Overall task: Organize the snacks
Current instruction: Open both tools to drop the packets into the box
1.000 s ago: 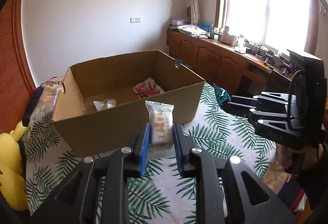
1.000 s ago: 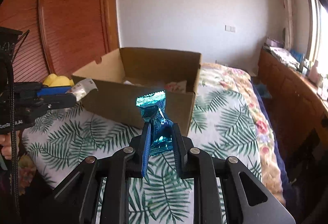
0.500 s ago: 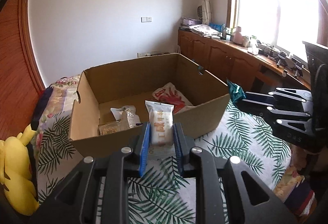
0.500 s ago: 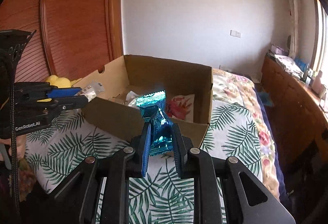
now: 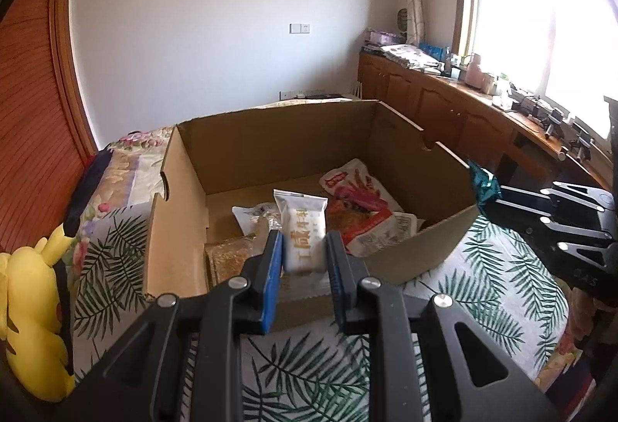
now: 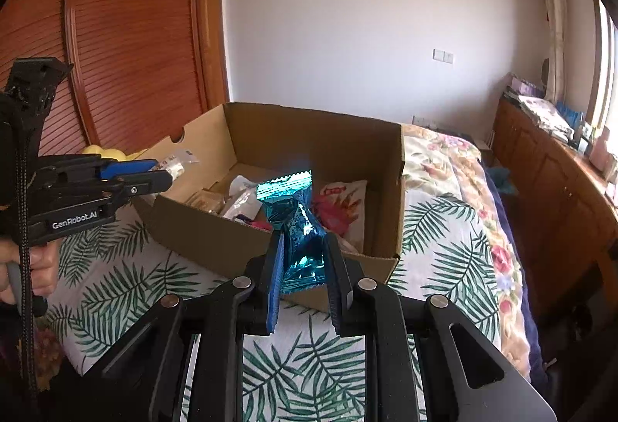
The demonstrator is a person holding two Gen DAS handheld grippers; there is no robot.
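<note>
Snacks head for a cardboard box [image 5: 181, 221] on a leaf-print bedspread [image 6: 432, 229]: left gripper [image 5: 303, 260] pinches a white packet [image 5: 303, 229], right gripper [image 6: 303, 260] a blue foil packet [image 6: 295, 221], both tilted down at its near rim; only the right view shows a hand [image 6: 38, 263] on the left handle

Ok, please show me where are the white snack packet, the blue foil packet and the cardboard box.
white snack packet [image 5: 304, 236], left wrist view, printed front above the pads
blue foil packet [image 6: 297, 225], right wrist view, twisted middle
cardboard box [image 5: 278, 148], left wrist view, inner far wall
</note>
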